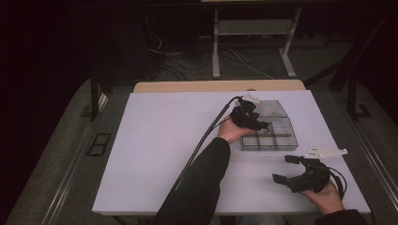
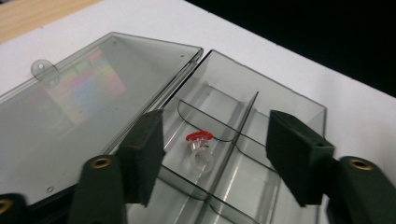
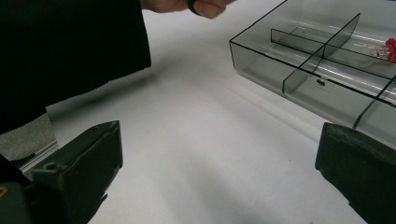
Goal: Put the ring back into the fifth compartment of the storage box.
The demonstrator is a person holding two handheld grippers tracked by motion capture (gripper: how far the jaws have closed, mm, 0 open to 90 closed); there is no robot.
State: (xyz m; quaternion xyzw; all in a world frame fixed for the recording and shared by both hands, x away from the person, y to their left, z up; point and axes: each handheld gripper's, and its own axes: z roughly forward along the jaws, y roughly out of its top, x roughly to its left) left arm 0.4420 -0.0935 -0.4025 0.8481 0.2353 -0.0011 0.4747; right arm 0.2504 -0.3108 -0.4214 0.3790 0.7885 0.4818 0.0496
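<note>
The small ring [image 2: 201,148] with a red top lies inside the clear compartment box [image 1: 291,136], which sits near the right edge of the white surface [image 1: 159,154], toward the far right corner. The left hand-held gripper [image 1: 263,125] hangs over the box with its jaws spread apart and nothing pinched between them; in the left gripper view the ring lies on the compartment floor below the gap, touched by neither pad. So the placing looks done: the ring is in a compartment, close to a curved divider and beside the long partition that runs down the middle of the box.

What seems left is to lift the left hand-held gripper clear and, most likely, to swing the lid [image 2: 79,98] shut. The lid lies open and flat, hinged on the box's far side.

The ring is tipped over, its red top pointing toward the far end of the compartment and its clear band toward the gripper's camera, so its long axis runs roughly along the box's middle partition. Exactly how it leans I cannot tell.

The right hand-held gripper [image 1: 287,168] rests near the surface's near right corner, jaws wide and empty, well apart from the box.
</note>
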